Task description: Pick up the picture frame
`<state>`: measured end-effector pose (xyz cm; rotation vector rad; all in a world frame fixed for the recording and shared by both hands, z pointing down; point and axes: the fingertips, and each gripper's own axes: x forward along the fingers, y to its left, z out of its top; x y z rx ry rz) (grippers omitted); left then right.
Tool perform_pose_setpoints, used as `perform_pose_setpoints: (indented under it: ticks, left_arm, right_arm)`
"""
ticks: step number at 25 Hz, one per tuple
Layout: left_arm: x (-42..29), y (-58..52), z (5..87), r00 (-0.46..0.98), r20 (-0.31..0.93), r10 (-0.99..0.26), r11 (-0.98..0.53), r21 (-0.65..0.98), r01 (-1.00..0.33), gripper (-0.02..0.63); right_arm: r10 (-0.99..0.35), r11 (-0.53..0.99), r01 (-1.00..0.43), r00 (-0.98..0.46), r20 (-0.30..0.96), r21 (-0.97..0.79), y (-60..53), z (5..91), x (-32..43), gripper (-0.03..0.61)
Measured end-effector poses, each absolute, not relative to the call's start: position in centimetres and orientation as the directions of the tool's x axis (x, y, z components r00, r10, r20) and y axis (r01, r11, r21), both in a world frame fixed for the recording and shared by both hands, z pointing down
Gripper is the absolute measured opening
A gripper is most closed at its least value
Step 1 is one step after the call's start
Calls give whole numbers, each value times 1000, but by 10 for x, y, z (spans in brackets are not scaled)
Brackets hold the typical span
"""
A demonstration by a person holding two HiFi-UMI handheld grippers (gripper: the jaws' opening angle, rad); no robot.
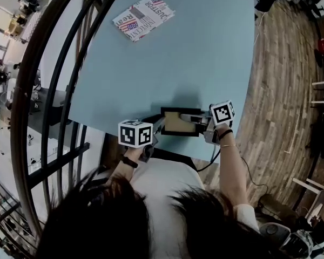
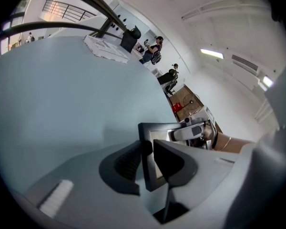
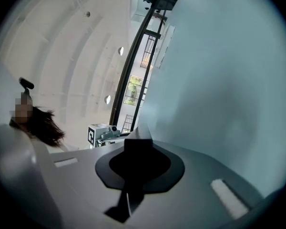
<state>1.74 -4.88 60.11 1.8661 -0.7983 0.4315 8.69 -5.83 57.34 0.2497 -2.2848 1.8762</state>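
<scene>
The picture frame (image 1: 178,123), black-edged with a tan inside, hangs over the near edge of the light blue table (image 1: 178,53), held between both grippers. My left gripper (image 1: 157,127) is shut on its left edge; in the left gripper view the pads of that gripper (image 2: 150,154) pinch the frame's dark rim (image 2: 162,126). My right gripper (image 1: 201,124) is shut on the frame's right edge. In the right gripper view its jaws (image 3: 138,147) are closed on the frame (image 3: 140,130), seen edge-on as a thin dark wedge.
A printed booklet (image 1: 143,16) lies at the table's far side. A dark curved railing (image 1: 48,90) runs along the left. Wooden floor (image 1: 281,90) lies to the right. People stand far beyond the table (image 2: 155,49).
</scene>
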Motion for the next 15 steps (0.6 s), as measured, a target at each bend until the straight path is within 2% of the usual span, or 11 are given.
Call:
perform_pose_setpoints:
  ticks: [6,10,15]
  left_arm:
    - [18,-68,566,724,568,-391,-344,640,-687,142]
    - [18,-83,539,732,522,-438,-392,622,-678,143]
    - [17,-99,506,737,469,-487,-456,583,-673,141]
  right_arm:
    - [-138,285,-264,-963,233,-921,-71,542,103,11]
    - [-218,366,-345,-935,280,-865,-77,523,116,11]
    - [-326,463,-389,-910,256,-796,-84,484,121,11]
